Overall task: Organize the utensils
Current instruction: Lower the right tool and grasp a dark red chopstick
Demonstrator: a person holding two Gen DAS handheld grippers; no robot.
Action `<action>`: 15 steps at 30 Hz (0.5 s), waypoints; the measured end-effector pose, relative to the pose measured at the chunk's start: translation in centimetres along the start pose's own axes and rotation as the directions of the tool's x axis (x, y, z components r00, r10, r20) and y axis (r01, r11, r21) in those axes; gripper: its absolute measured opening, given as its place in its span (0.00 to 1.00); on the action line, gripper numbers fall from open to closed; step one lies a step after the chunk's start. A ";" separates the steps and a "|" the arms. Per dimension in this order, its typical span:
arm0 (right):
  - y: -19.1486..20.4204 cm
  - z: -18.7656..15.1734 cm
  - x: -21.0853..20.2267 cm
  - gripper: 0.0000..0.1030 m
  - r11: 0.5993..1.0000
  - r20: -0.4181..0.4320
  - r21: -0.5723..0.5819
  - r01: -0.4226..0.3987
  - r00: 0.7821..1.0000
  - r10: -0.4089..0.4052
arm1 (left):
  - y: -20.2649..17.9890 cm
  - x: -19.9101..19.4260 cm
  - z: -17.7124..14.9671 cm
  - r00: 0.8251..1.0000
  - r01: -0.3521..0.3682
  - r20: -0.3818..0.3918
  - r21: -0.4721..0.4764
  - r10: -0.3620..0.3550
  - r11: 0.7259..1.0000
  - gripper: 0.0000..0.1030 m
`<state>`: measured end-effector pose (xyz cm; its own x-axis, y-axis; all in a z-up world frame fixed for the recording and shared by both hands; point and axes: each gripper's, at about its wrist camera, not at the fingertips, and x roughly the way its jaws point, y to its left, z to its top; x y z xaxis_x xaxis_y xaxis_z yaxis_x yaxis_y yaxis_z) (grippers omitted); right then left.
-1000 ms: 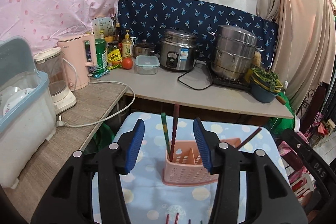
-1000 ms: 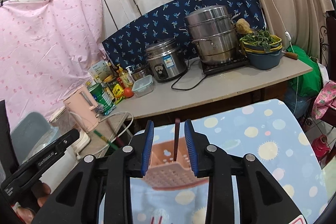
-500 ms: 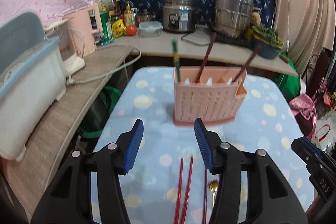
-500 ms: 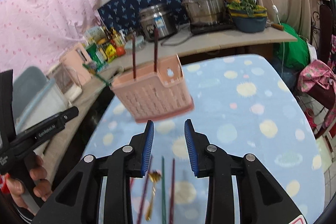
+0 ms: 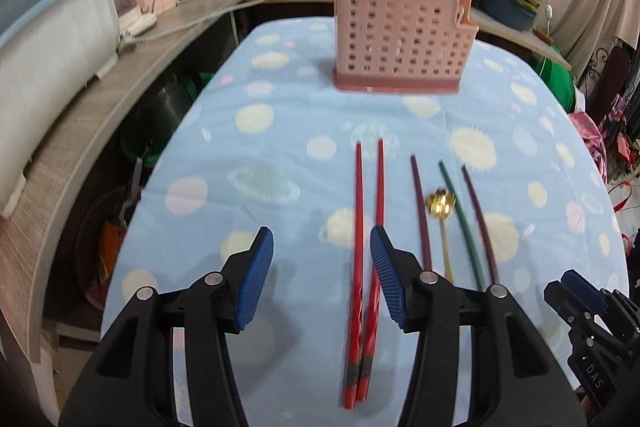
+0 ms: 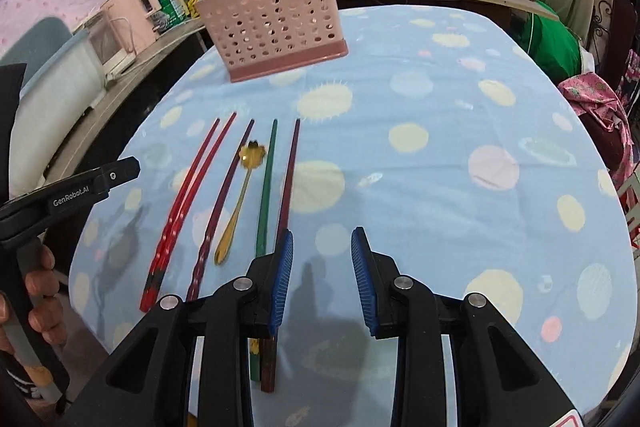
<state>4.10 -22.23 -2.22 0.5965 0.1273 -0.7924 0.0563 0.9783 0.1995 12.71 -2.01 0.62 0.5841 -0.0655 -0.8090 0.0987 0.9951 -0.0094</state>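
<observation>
The pink caddy stands upright at the far end of the table, on the spotted blue cloth, well apart from both grippers, and it already has a green stick and two dark ones poking out of its top, so part of the sorting looks done. What is left lies in a tidy row on the cloth nearer the person, all pointing toward the caddy, probably so each piece can be taken lengthwise: two red chopsticks lying side by side and touching near their thick ends, then a maroon chopstick, a gold spoon with its bowl away from the person, a green chopstick and another maroon one furthest right. The left gripper hovers low with its jaws wide apart and the red pair lying between them, closer to the right-hand pad, which reads to me as lining up to take both reds at once. The right gripper is also open and holds nothing; its left pad sits over the thick ends of the green and outer maroon sticks, seemingly waiting its turn.
</observation>
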 end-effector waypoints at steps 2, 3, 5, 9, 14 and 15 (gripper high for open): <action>0.4 -0.8 0.0 0.29 1.000 -0.007 -0.014 0.005 1.000 -0.005 | 0.1 0.4 -1.2 1.000 0.000 -0.019 0.002 0.000 1.000 0.47; 0.6 -1.3 0.0 0.29 1.000 -0.011 -0.021 0.008 1.000 -0.008 | 0.2 0.5 -1.7 1.000 -0.002 -0.029 0.002 0.002 1.000 0.47; 0.8 -1.8 0.1 0.29 1.000 -0.021 -0.025 0.006 1.000 -0.007 | 0.4 0.7 -2.6 0.999 0.003 -0.047 0.000 -0.003 1.000 0.47; 1.2 -2.5 0.3 0.29 1.000 -0.038 -0.030 -0.008 0.999 0.007 | 0.7 0.9 -4.1 0.998 0.004 -0.069 0.000 -0.004 1.000 0.47; 1.7 -3.0 0.4 0.28 0.999 -0.049 -0.040 -0.017 0.999 0.015 | 1.0 0.8 -5.0 0.997 0.001 -0.074 -0.004 -0.001 1.000 0.47; 1.7 -3.1 0.5 0.27 0.999 -0.052 -0.042 -0.017 0.999 0.015 | 1.1 0.8 -5.1 0.997 0.000 -0.076 -0.005 0.000 1.000 0.47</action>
<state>2.00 -19.97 -4.02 0.5544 0.1499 -0.8186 0.0123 0.9821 0.1882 9.20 -0.55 -3.06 0.5215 -0.0600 -0.8512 0.0945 0.9955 -0.0123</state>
